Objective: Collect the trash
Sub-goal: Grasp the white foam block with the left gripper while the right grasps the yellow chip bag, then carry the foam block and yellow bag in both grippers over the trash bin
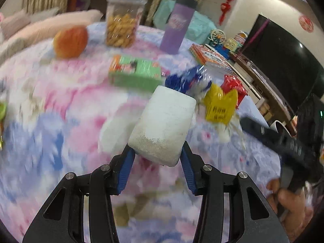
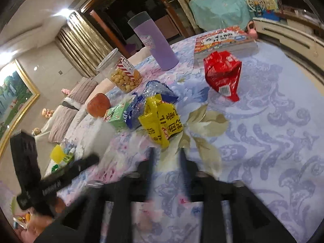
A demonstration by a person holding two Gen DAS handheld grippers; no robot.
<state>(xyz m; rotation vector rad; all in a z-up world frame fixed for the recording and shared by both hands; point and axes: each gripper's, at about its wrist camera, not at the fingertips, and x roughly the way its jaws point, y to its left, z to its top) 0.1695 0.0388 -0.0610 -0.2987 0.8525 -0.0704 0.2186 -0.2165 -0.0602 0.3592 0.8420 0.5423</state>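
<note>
The left gripper [image 1: 159,158] has its blue pads clamped on the near end of a white foam-like block [image 1: 165,121], which juts forward across the middle of the left wrist view, above the flowered tablecloth [image 1: 60,121]. So, by my reckoning, one piece of rubbish is already in hand and the gathering is partway through. The rest of the litter lies in a cluster just beyond the block: a yellow wrapper [image 2: 160,119] at the centre of the right wrist view, a crumpled blue wrapper [image 2: 141,101] touching it on its upper left, and a red wrapper [image 2: 222,75] set apart toward the upper right, just below a stack of books [image 2: 224,40]. The right gripper [image 2: 167,158] sits low at the bottom centre of its own view, its fingers smeared by blur; they stand parted with what looks like only cloth between them, gripping nothing, pointed at the yellow wrapper, which lies just ahead. I would guess that wrapper comes next: the gripper would need to ease forward and close on a raised fold, since thin foil lying flat gives little to pinch. The purple tumbler [image 2: 154,42], snack jar [image 2: 123,75], green box [image 2: 117,114] and orange fruit [image 1: 70,41] do not look like trash to me. No bin shows in either view.
</note>
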